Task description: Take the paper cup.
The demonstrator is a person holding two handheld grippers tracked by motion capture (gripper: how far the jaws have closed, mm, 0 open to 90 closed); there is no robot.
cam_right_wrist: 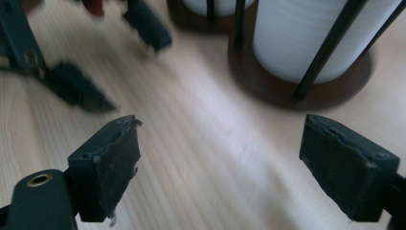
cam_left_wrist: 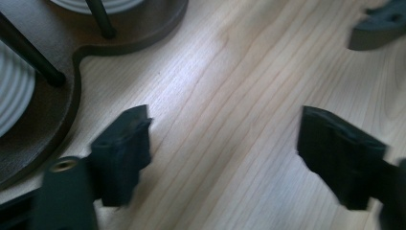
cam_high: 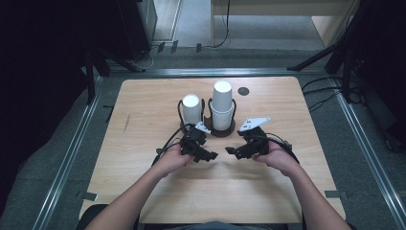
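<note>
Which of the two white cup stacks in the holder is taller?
The right stack of paper cups rises higher; the left stack beside it in the dark holder is shorter.

free: bare worktop (cam_high: 143, 105) left, right and in front of the cups, and between both hand-held grippers | blocked: cup holder (cam_high: 221, 130) at centre back, its thin black rods around the tall cup stack (cam_high: 222, 103) and short cup stack (cam_high: 191, 108) | small dark disc (cam_high: 243, 91) beside the holder

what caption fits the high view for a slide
Both open grippers, left and right, hover near two white cup stacks in a dark holder.
</note>
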